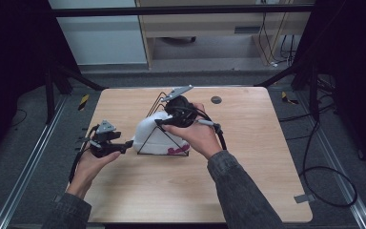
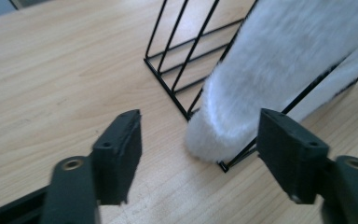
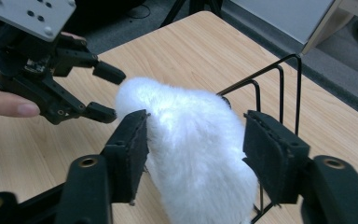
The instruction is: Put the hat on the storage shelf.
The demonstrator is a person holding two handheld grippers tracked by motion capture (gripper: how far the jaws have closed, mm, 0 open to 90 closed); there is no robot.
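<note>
Table: pale wooden table top (image 1: 248, 181) carries it all, under both grippers.
Rack: black wire rack with a triangular frame (image 1: 158, 125) stands just ahead of the left gripper's spread jaws; light, so a tug could likely drag or tip it.
Slipper: fluffy white slipper (image 3: 193, 140) sits wedged in the rack, its end poking out between the wires; pile may snag.
Right gripper (image 3: 193, 154): jaws spread either side of the slipper, not yet pinching.
Left gripper (image 2: 200, 149): open too, so nothing braces the rack.

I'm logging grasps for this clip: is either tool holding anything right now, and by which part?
Nothing is held. The right tool is open astride the white fluffy slipper in the black wire rack; the left tool is open beside its end.
</note>
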